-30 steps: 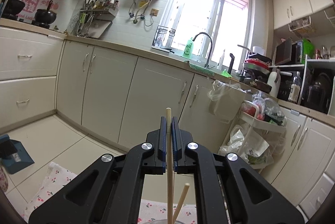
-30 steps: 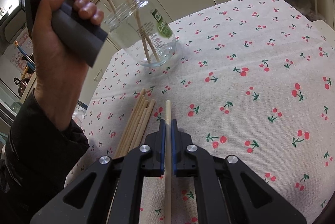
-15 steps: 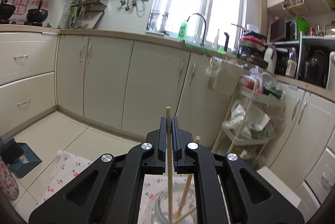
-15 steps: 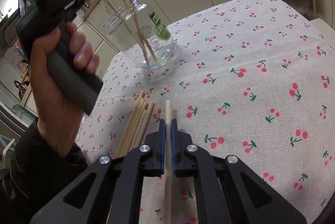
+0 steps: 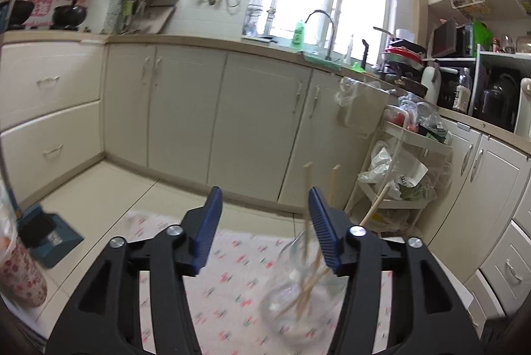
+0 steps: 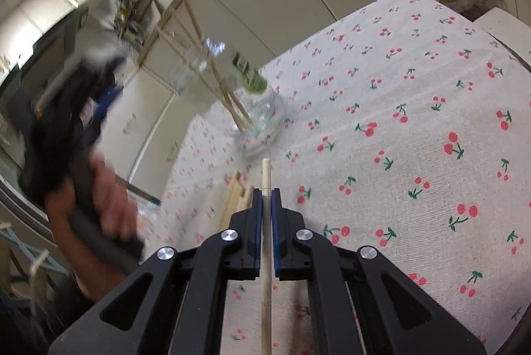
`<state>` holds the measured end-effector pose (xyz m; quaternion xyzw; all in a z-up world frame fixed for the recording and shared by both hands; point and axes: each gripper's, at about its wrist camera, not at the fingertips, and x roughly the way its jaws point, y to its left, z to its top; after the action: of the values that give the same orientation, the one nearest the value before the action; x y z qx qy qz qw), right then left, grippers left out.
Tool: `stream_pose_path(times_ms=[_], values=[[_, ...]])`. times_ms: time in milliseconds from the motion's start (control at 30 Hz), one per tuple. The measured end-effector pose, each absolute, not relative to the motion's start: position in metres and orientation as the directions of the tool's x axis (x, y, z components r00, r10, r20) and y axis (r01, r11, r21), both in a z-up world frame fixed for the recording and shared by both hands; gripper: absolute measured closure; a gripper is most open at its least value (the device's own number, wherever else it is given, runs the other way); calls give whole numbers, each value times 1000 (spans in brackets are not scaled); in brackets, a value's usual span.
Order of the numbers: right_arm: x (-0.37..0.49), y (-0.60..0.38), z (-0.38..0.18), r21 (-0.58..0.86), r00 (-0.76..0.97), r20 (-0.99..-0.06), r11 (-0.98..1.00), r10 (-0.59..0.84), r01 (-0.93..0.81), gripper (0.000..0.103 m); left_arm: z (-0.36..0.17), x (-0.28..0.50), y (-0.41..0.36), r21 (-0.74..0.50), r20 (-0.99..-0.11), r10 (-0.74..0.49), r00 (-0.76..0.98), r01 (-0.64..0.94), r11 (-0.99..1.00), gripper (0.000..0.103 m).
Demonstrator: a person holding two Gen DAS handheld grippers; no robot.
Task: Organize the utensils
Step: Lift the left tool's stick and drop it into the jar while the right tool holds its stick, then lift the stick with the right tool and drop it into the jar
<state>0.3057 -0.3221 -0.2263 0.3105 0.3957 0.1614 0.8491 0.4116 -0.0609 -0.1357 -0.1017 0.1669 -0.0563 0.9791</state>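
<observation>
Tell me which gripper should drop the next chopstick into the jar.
Right. The right gripper is shut on a chopstick and points toward the jar. The left gripper, whose jaws have just been opening, holds nothing between them, so it would first have to pick one from the pile.

I see a white tablecloth (image 6: pixel 415 96) printed with red cherries, pale wooden chopsticks (image 6: pixel 212 69), a clear jar (image 6: pixel 255 112) with a green label, blue pads (image 5: pixel 207 232).

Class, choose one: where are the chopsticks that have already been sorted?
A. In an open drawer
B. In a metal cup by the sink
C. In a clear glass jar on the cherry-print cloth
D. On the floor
C: several chopsticks stand leaning in the glass jar on the cherry-print cloth.
</observation>
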Motion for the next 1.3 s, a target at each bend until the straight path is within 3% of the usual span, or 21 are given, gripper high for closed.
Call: stream_pose_path(times_ms=[267,500,767,1300], values=[[322,-305,-138,615,814,-363,773,453,-156,97,-193,371,-21,-290,-433,-111,894,-21,957,44],[366,-285,-79,509,900,-230,834,371,-214,97,-203,355,-18,-291,-397,-83,914,-40,956,40],[426,-269,-52,448,964,-105,877,246,-175,97,-204,359,-21,-314,-399,-121,909,-12,949,39],[482,-241,-85,346,970,-210,937,126,-47,97,-206,368,-14,-379,-421,-164,892,-9,926,39]])
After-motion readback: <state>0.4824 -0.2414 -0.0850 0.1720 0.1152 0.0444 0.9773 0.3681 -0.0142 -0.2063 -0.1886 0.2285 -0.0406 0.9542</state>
